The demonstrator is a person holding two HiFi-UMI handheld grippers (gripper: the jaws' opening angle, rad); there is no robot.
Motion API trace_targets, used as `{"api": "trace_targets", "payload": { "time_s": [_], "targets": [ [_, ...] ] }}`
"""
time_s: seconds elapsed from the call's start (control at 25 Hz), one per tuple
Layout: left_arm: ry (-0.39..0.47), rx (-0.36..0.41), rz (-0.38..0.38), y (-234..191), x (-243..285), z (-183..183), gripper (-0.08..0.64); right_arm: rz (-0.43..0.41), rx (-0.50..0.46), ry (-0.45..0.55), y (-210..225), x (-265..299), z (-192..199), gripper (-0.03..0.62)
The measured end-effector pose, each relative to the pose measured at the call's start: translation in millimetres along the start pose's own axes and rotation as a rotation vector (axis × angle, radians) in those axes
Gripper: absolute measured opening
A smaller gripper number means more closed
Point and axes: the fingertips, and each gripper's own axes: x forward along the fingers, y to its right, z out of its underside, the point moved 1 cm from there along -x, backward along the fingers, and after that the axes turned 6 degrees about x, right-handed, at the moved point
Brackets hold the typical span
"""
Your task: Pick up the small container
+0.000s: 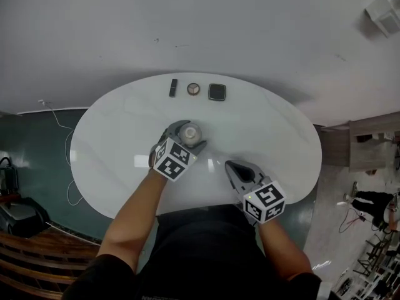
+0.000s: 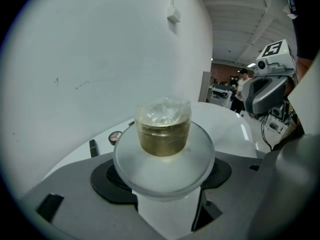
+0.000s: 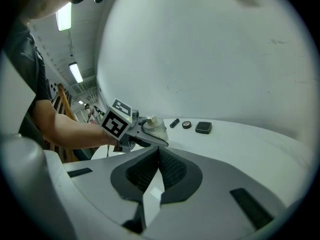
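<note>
Small container (image 2: 164, 149), frosted round body, gold film-wrapped cap, upright, clamped between left tongs (image 2: 164, 178).

table (image 1: 112, 144): white oval | black tube (image 1: 173, 87) | round compact (image 1: 194, 89) | black case (image 1: 217, 92)

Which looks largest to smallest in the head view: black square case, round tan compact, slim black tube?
1. black square case
2. round tan compact
3. slim black tube: longer than the compact, far narrower.
They share one row, similarly distant.
</note>
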Motion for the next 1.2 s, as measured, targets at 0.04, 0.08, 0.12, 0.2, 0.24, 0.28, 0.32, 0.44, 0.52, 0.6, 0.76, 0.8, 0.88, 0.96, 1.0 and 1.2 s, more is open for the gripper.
{"api": "trace_targets", "payload": {
  "time_s": [0.04, 0.08, 0.12, 0.2, 0.24, 0.28, 0.32, 0.44, 0.52, 0.6, 0.76, 0.8, 0.88, 0.96, 1.0, 1.2],
  "targets": [
    [0.005, 0.005, -0.004, 1.1, -8.0, -4.0, 0.345, -0.006, -0.008, 0.004, -2.1, 0.2, -3.0, -0.006],
    [0.006, 0.008, -0.006, 2.1, -15.9, -7.4, 0.345, -0.011, -0.016, 0.008, -4.5, 0.4, -6.4, -0.005],
    [0.005, 0.009, -0.009, 3.1, -23.6, -10.3, 0.345, -0.017, -0.024, 0.012, -7.1, 0.5, -10.3, -0.005],
    [0.004, 0.006, -0.014, 4.7, -38.7, -14.9, 0.345, -0.03, -0.035, 0.023, -12.3, 0.8, -19.1, -0.005],
    [0.007, 0.004, -0.015, 5.7, -45.9, -16.8, 0.345, -0.036, -0.039, 0.029, -14.8, 0.9, -23.7, -0.006],
    [0.009, 0.003, -0.015, 6.8, -52.9, -18.3, 0.345, -0.042, -0.042, 0.037, -17.1, 1.0, -28.3, -0.006],
    [0.011, 0.005, -0.017, 7.8, -59.5, -19.6, 0.345, -0.047, -0.047, 0.044, -19.3, 0.9, -33.0, -0.006],
    [0.016, 0.012, -0.025, 10.4, -77.2, -24.3, 0.345, -0.056, -0.071, 0.069, -24.5, -0.7, -46.8, -0.005],
    [0.025, 0.004, -0.031, 12.2, -88.0, -28.4, 0.345, -0.055, -0.086, 0.094, -27.0, -3.6, -55.7, -0.005],
    [0.034, -0.015, -0.033, 14.6, -98.8, -32.9, 0.345, -0.052, -0.092, 0.129, -30.1, -8.9, -64.9, -0.005],
    [0.055, -0.009, -0.031, 24.6, -118.7, -44.0, 0.345, -0.062, -0.108, 0.182, -38.7, -20.2, -77.4, -0.006],
    [0.056, 0.003, -0.032, 27.9, -123.0, -47.0, 0.345, -0.063, -0.116, 0.185, -40.1, -22.1, -78.6, -0.005],
    [0.059, 0.026, -0.028, 35.1, -131.0, -53.2, 0.345, -0.059, -0.131, 0.184, -41.7, -24.8, -79.6, -0.006],
    [0.068, 0.041, -0.024, 41.0, -139.2, -59.5, 0.345, -0.056, -0.141, 0.183, -42.8, -26.8, -81.4, -0.005],
    [0.072, 0.042, -0.024, 43.2, -143.5, -62.4, 0.345, -0.058, -0.145, 0.185, -43.7, -27.6, -82.9, -0.006],
    [0.087, 0.035, -0.037, 51.5, -162.1, -72.9, 0.345, -0.083, -0.144, 0.184, -54.2, -34.7, -91.5, -0.006]
  ]
}}
